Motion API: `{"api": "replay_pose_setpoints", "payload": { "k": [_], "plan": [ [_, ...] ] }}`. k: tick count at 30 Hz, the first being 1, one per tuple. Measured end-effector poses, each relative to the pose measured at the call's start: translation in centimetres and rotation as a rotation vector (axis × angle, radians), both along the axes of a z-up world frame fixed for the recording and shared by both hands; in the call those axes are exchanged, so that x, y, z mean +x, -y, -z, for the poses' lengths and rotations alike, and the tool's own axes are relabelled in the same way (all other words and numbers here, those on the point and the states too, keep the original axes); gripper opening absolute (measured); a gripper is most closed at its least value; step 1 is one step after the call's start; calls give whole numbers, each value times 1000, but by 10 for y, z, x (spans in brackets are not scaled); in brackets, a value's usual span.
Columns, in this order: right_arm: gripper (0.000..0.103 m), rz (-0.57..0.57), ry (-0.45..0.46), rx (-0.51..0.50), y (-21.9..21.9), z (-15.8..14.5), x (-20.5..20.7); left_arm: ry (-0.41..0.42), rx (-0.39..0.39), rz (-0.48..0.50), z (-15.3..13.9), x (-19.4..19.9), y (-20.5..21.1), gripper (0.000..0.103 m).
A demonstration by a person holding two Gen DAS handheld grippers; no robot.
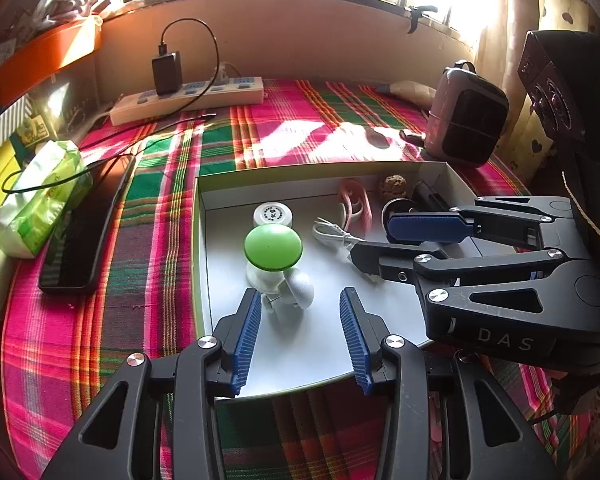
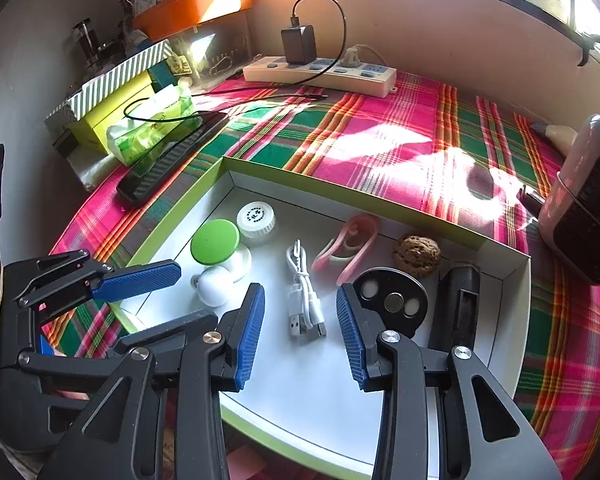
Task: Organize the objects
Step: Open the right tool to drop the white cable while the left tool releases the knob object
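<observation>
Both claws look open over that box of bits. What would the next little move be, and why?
Probably lift both clear of the box. The left claw stands open around the green-capped toy without pinching it, and the right claw is open above the white cable, so both items seem already set down inside.

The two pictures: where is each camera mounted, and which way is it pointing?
Left wrist: rides the left gripper, looking down into the white tray; the right gripper shows.
Right wrist: rides the right gripper, above the white cable; the left gripper shows.
Shared: tray, green-capped toy, power strip.
</observation>
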State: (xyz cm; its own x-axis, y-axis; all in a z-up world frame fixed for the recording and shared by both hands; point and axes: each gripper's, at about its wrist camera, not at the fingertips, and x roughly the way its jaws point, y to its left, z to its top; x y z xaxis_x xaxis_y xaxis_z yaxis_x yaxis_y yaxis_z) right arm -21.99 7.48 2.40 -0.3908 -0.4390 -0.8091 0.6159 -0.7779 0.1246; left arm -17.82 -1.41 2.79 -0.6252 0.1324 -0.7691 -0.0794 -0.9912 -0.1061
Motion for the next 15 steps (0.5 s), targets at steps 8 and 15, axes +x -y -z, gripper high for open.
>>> {"api": "replay_pose_setpoints", "payload": {
  "k": [8, 15],
  "plan": [
    [40, 40, -19, -27, -13, -8, 19, -21, -4, -2, -9, 14, -2, 39],
    [40, 105, -36, -53, -30, -13, 41, -43, 7, -14, -15, 31, 1, 39]
  ]
}}
